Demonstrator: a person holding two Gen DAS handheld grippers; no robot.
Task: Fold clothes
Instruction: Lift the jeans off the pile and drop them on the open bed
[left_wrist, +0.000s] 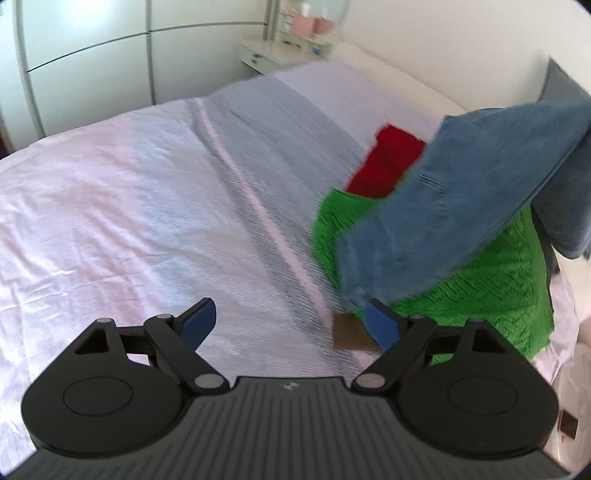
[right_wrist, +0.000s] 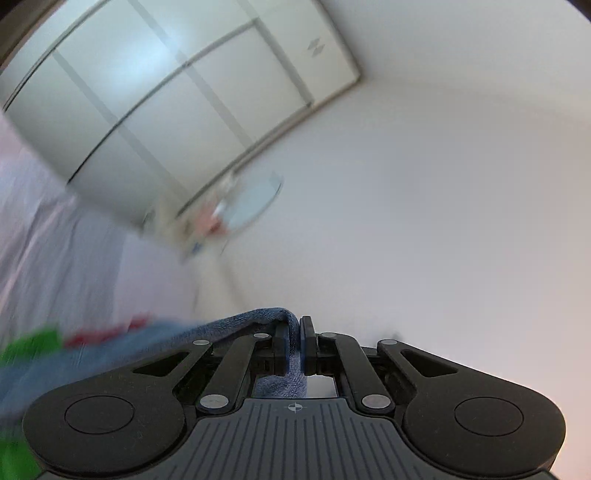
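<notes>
**Denim lifted at a slant over the bed**

Blue jeans (left_wrist: 461, 199) hang above the green knit (left_wrist: 491, 288), long axis running from upper right down to lower left. The right gripper (right_wrist: 295, 343) pinches a denim fold; the left gripper (left_wrist: 291, 323) is spread wide over the pale striped bedsheet (left_wrist: 147, 206). White wardrobe doors (left_wrist: 92, 48) stand behind.

We've got a bed (left_wrist: 147, 184) with a pale pink and grey-blue striped cover, green knit garment (left_wrist: 498, 288) lying on it at 3 o'clock, red garment (left_wrist: 388, 162) just past it around 2, small brown patch (left_wrist: 349, 330) near 5
</notes>
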